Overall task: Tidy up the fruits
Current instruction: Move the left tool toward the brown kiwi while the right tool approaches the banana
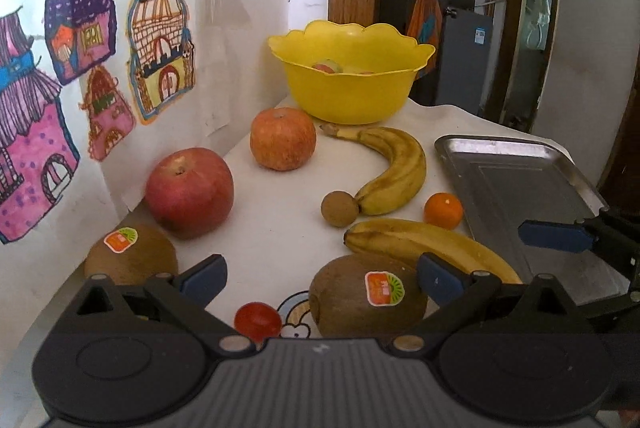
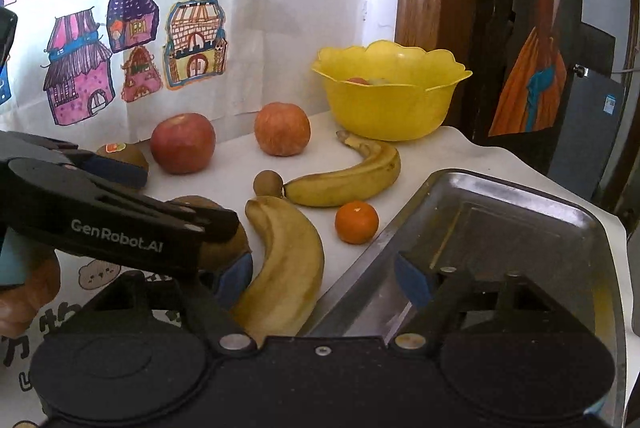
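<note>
- Left wrist view: my left gripper point(image 1: 322, 278) hovers low, jaws apart around a kiwi point(image 1: 366, 298).
- My right gripper point(image 2: 324, 278) gapes wide, straddling banana point(image 2: 286, 268) and tray point(image 2: 500, 216) edge.
- White table point(image 1: 276, 220), fruit scattered; yellow bowl point(image 1: 350, 83) at back by the drawings point(image 1: 92, 67).

Soft daylight, fisheye warp (vignetted corners)

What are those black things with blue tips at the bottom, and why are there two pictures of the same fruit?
Those are tongs that a person holds, one in each hand. Each has a small camera looking forward along its fingers, so you get two views of one table. The left tongs are open, with a fuzzy brown kiwi with a sticker between their tips. The right tongs are open too, over a spotted yellow banana and the edge of a shiny metal tray. Nothing is held. Also there: two red apples, a small orange and a yellow plastic bowl.
</note>
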`<state>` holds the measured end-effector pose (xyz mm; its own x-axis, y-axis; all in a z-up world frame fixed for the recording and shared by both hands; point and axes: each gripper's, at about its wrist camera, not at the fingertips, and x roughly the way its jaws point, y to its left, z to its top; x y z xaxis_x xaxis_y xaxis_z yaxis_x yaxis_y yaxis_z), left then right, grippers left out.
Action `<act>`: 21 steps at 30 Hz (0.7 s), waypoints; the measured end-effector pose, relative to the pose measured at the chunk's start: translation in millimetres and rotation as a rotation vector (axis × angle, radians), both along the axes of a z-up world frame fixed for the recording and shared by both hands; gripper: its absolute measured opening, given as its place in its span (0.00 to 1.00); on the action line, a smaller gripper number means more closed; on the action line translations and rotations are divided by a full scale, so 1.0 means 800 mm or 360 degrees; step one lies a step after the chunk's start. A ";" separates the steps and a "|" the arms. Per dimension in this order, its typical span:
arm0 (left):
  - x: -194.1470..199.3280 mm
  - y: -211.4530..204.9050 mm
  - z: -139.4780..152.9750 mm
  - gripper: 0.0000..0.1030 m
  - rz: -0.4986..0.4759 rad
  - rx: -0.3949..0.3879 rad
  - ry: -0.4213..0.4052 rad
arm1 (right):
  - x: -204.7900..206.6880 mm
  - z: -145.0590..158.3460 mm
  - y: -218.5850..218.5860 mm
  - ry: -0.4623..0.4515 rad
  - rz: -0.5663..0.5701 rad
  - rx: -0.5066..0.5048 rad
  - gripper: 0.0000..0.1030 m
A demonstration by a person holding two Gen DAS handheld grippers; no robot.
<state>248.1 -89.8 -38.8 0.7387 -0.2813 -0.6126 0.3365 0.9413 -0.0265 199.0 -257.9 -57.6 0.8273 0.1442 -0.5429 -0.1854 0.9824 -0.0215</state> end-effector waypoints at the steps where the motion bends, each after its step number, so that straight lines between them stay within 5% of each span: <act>1: 0.000 0.000 0.000 0.99 -0.0006 -0.0005 0.0007 | 0.002 -0.001 0.001 0.0012 0.0007 -0.0002 0.74; 10: 0.009 0.005 -0.007 0.98 -0.0120 -0.0092 0.0143 | 0.002 -0.002 -0.001 0.0046 0.0086 -0.0002 0.66; 21: 0.012 -0.001 -0.005 0.77 -0.0232 -0.0047 0.0154 | 0.000 -0.002 0.001 0.0065 0.0114 0.0025 0.48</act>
<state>257.3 -90.9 -42.6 0.6266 -0.4001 -0.6689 0.4639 0.8811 -0.0924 199.3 -257.2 -58.9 0.7917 0.2113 -0.5732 -0.2558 0.9667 0.0031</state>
